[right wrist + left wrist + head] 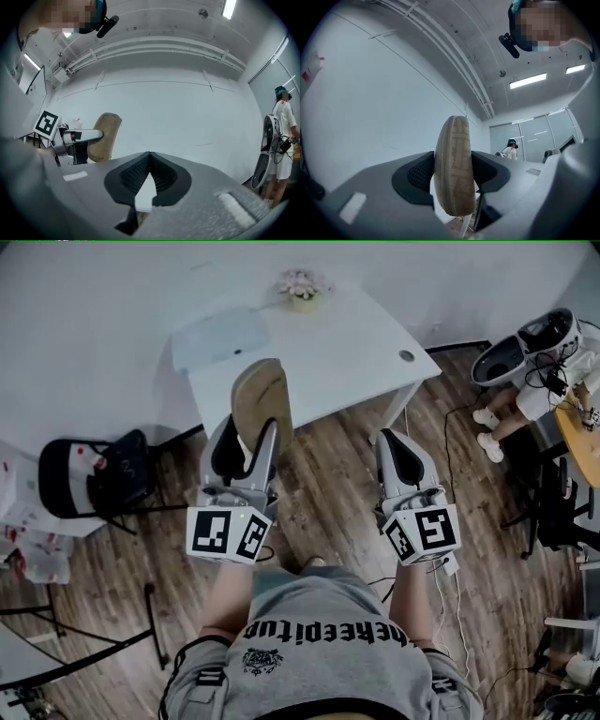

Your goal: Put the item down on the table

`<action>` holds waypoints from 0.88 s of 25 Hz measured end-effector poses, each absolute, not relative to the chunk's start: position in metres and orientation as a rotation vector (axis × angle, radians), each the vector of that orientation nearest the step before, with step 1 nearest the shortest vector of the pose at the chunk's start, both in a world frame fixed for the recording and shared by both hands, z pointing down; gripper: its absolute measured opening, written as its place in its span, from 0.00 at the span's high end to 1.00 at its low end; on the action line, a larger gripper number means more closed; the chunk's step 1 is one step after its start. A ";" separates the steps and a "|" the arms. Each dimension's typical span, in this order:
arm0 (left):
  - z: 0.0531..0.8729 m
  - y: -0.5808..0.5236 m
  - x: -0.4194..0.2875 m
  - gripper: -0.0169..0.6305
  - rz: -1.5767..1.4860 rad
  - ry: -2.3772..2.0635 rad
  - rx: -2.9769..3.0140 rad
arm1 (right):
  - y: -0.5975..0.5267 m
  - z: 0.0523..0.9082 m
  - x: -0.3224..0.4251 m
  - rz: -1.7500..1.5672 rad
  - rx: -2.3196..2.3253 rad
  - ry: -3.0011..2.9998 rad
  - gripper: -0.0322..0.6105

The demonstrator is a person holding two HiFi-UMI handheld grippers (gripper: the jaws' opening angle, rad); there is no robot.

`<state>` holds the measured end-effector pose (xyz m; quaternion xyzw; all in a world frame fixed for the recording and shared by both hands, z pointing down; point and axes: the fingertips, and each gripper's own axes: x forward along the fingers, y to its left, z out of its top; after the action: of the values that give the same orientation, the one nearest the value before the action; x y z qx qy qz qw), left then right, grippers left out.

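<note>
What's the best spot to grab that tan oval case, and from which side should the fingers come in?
Pinch the tan oval case across its two broad flat faces, near one end, coming in along its length. It is thin and flat-sided, and its rounded rim would likely slip. The left gripper holds it that way, fingers pressed on either face.

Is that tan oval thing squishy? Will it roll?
The tan oval case is probably fairly stiff: no dent shows where the left gripper's pads squeeze it. On its curved edge it might roll or tip; laid flat on the table it should rest.
</note>
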<state>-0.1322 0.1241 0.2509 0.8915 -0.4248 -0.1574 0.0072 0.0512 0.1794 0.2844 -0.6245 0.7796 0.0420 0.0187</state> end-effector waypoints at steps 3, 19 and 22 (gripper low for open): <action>0.251 0.124 -0.122 0.59 -0.493 -1.345 2.784 | 0.175 0.286 0.062 0.122 -1.914 2.422 0.95; 0.256 0.064 -0.102 0.59 -0.471 -1.321 2.789 | 0.113 0.294 0.081 0.070 -1.925 2.392 0.95; 0.254 0.043 -0.098 0.59 -0.475 -1.299 2.796 | 0.094 0.292 0.084 0.072 -1.942 2.383 0.95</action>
<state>-0.0976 0.0431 0.2542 0.8963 -0.4163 -0.1523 0.0112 0.0841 0.0943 0.2924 -0.6312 0.7746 0.0234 0.0336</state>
